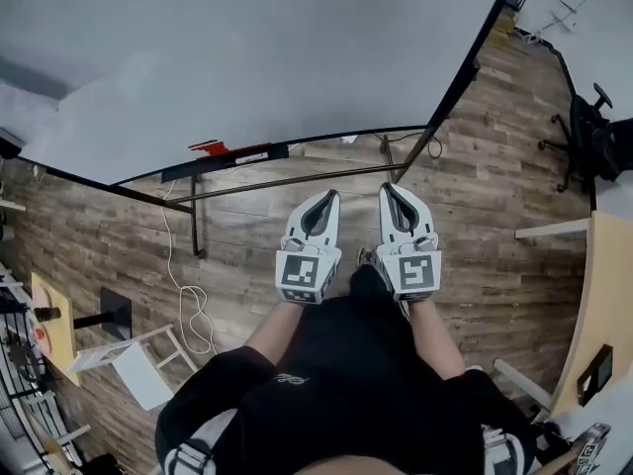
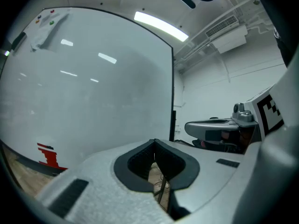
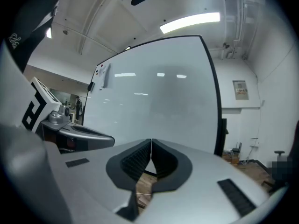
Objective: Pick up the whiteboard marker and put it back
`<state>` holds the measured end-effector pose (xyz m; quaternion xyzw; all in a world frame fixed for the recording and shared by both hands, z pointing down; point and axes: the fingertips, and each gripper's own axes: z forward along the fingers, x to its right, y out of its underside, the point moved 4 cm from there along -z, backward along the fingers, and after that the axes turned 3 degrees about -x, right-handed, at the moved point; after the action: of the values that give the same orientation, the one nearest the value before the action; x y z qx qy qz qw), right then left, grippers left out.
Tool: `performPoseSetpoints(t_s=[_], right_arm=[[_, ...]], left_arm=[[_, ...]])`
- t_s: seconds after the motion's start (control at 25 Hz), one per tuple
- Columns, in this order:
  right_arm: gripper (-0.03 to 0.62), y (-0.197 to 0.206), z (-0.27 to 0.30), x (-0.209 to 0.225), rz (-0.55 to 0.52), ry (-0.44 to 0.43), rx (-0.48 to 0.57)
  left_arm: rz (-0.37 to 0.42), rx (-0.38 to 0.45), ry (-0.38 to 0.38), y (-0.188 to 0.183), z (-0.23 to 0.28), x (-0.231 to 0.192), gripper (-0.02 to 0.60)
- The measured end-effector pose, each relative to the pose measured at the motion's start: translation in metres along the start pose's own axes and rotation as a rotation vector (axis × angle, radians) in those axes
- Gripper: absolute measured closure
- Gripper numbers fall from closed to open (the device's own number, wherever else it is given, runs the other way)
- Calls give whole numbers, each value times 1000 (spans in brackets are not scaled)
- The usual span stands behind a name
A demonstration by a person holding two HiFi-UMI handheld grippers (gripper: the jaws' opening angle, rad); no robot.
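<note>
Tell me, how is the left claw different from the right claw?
The left claw tips to the right, while the right claw tips to the left. The black-and-white squares on the left claw make a different pattern from those on the right claw. The left claw's view shows a red thing low on the whiteboard; the right claw's view does not. Both claws are shut, empty and pointing at the whiteboard.

A large whiteboard [image 1: 247, 57] on a black metal frame [image 1: 297, 178] stands just ahead of the left gripper [image 1: 331, 198] and the right gripper [image 1: 389, 192]. Wood-plank floor [image 1: 495, 186] lies beneath them. A white cable [image 1: 188, 295] trails on the floor left of the left gripper. A black office chair [image 1: 593, 137] stands well to the right of the right gripper. A ceiling light strip [image 2: 161, 26] glows above.
</note>
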<state>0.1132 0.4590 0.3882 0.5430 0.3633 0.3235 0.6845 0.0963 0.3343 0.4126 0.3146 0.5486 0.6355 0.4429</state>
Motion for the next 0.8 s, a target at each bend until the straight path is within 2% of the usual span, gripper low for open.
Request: performPoseSetpoints(t_s=[0.2,0.36,0.48,0.64,0.8], right_arm=[[591,-2,62,22,-41,-168,-11],[589,14,118,9,-38,-330,-74],[589,20,153,-21,-93,-450,-109],[589,15,191,-81,-175,-607,-114],[589,7,213,-145,-241,-714,-139]], left_arm=[[-27,-29,-125,-6,39,-27,575],[-78,-70,-274,4,41,-65,575],[-106,-96,-391,14,22,-100,575],[-152,-99,-526,26,-10,-145,575],[-216,-94,-632,41,-48,-186,575]])
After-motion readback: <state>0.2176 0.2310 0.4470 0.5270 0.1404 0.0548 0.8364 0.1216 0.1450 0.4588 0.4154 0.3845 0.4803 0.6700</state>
